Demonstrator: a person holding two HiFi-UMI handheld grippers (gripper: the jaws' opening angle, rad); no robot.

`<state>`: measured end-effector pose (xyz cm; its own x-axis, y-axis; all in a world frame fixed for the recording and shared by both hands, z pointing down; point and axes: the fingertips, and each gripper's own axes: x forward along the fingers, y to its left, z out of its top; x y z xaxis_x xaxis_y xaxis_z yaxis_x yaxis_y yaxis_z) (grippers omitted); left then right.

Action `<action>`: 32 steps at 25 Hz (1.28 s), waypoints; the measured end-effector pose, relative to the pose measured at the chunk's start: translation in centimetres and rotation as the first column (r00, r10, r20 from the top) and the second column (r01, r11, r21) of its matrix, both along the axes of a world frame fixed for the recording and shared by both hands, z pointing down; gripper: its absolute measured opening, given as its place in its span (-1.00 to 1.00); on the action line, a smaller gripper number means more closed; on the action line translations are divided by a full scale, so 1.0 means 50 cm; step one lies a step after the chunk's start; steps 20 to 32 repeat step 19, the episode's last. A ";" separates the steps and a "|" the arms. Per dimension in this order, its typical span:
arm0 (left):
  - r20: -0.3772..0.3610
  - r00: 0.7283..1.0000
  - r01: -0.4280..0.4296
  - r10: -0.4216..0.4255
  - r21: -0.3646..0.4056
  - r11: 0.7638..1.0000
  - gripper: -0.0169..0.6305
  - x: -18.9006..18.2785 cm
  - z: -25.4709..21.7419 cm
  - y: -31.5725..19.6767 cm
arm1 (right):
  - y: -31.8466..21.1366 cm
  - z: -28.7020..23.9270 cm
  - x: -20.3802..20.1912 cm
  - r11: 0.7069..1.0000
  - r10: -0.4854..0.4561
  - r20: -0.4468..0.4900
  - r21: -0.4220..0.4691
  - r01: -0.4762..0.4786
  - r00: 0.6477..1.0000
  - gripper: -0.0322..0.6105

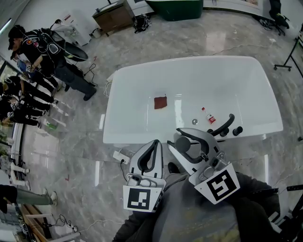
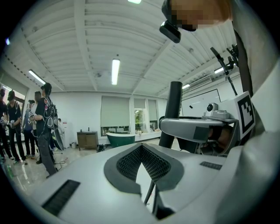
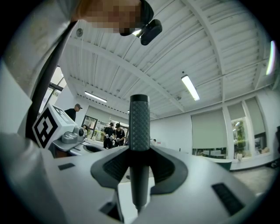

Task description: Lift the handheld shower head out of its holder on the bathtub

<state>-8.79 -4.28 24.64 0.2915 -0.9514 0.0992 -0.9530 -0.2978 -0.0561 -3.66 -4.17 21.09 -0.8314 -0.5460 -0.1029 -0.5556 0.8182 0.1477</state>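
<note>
Right gripper view settles it: the shower head (image 3: 139, 122), a black stick with a knurled grip, stands upright between the pads of the right claw (image 3: 139, 173), which is pinching it just below the knurled part. In the head view it's up off the bathtub (image 1: 184, 60) altogether, on the near side of the tub by the person's chest, so I'd call the lift pretty much done. The black tap fittings (image 1: 222, 126) sit on the tub's near rim toward the right end, and I can't tell which of them is the holder. The left claw (image 2: 141, 148) hangs just beside the right one, also on the near side of the tub, tips pressed together with nothing in them.

To do this bit well, imo: keep the squeeze even so the smooth shaft doesn't slip through, keep it upright, and don't knock it against the fittings. I can't make out a hose, so I'd go easy in case one tugs.

Inside the tub there's a reddish-brown cloth (image 1: 160, 102) about mid-bottom and a small red-and-white bottle (image 1: 209, 116) nearer the fittings. The tub stands on a glossy grey marble-look floor (image 1: 227, 38) with cables trailing. People (image 1: 33, 52) stand off to the tub's left. A dark green tub (image 1: 177, 9) and a wooden cabinet (image 1: 113, 16) sit beyond its far side, under a ribbed white ceiling (image 3: 210, 52) with tube lights.
</note>
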 end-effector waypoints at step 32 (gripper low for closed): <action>-0.004 1.000 -0.017 0.017 -0.009 1.000 -0.94 0.012 0.014 0.007 | 0.001 0.023 0.008 0.999 0.002 -0.014 -0.036 -0.002 1.000 -0.46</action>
